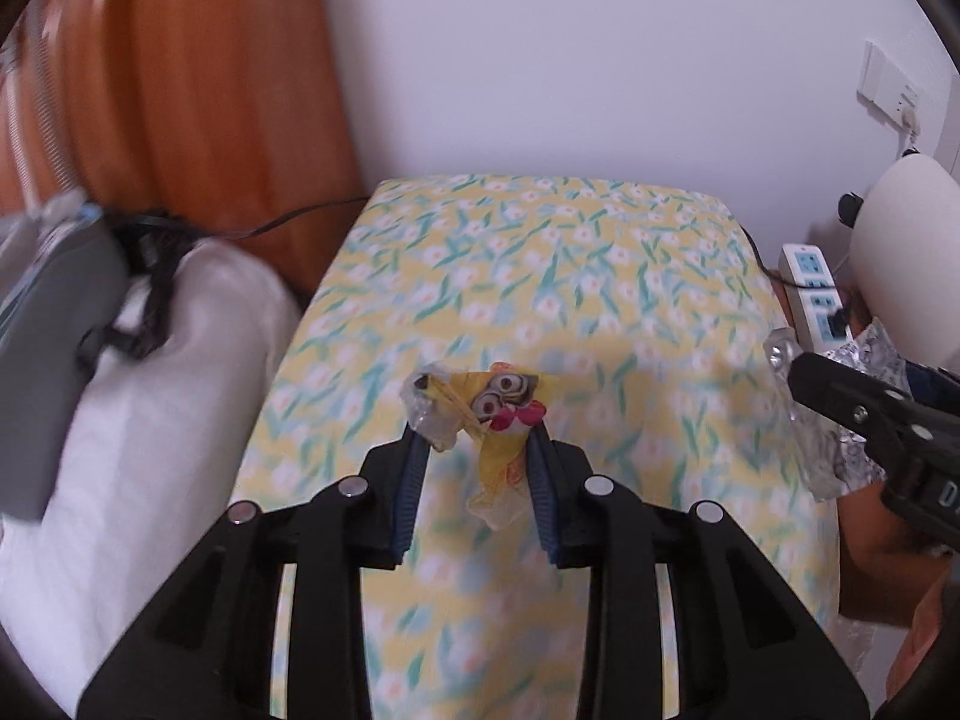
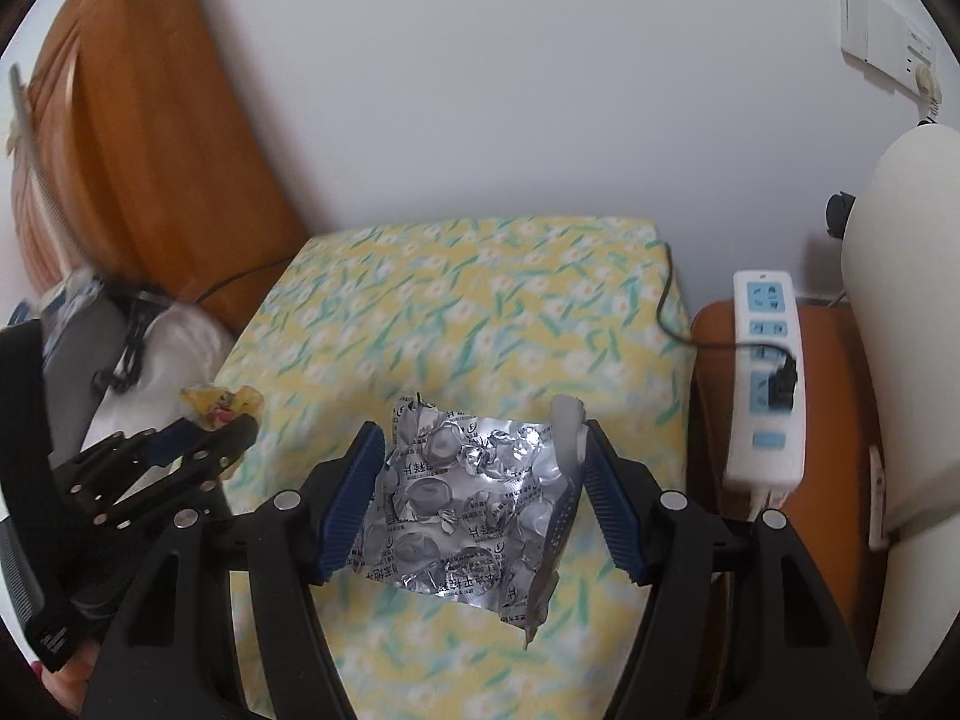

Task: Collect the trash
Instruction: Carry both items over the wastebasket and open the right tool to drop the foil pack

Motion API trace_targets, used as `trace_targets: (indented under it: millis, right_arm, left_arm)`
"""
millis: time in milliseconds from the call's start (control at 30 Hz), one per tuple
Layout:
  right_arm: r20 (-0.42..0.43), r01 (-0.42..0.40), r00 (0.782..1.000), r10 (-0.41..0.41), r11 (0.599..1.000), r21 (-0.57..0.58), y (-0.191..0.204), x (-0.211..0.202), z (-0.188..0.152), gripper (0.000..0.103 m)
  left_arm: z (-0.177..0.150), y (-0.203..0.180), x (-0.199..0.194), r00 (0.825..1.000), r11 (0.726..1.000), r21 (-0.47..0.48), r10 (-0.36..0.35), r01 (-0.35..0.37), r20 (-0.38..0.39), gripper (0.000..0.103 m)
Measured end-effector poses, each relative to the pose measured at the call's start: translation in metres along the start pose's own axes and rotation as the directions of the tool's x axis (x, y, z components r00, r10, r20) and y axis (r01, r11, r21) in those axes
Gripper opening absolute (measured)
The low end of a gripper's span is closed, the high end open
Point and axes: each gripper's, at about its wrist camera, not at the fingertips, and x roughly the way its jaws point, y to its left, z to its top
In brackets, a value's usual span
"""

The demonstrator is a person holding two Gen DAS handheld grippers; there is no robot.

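A crumpled yellow candy wrapper [image 1: 498, 402] with a cartoon face and a clear plastic tail hangs between the blue pads of my left gripper [image 1: 477, 429], which is shut on it above the flowered bedsheet [image 1: 540, 252]. My right gripper [image 2: 483, 438] is shut on a crinkled silver blister pack [image 2: 468, 504], held off the sheet with a white scrap at its right edge. In the left wrist view the right gripper [image 1: 804, 372] sits at the right edge with the foil [image 1: 876, 348] behind it. In the right wrist view the left gripper [image 2: 240, 426] and the wrapper [image 2: 222, 399] are at the left.
A white power strip [image 2: 765, 372] with a black plug lies on an orange surface to the right, beside a tall white object [image 2: 900, 360]. Left of the sheet are a white pillow [image 1: 168, 390], a grey bag [image 1: 54, 324], black cords and an orange headboard [image 1: 198, 90].
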Motion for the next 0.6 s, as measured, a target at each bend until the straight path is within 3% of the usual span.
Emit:
trace_targets:
  millis: [200, 300, 600]
  right_arm:
    - [-0.032, -0.031, 0.999, 0.03, 0.999, -0.04, 0.023, -0.03, -0.045, 0.067]
    - [-0.058, -0.046, 0.997, 0.042, 0.996, -0.078, 0.038, -0.051, -0.084, 0.068]
    - [-0.122, -0.088, 0.99, 0.073, 0.989, -0.122, 0.058, -0.09, -0.169, 0.068]
  left_arm:
    - [-0.066, 0.018, -0.058, 0.999, 0.999, -0.032, 0.044, -0.044, -0.002, 0.031]
    - [-0.096, 0.021, -0.08, 0.998, 0.998, -0.039, 0.057, -0.057, -0.002, 0.031]
    - [-0.178, 0.02, -0.124, 0.998, 0.997, -0.06, 0.047, -0.049, -0.028, 0.031]
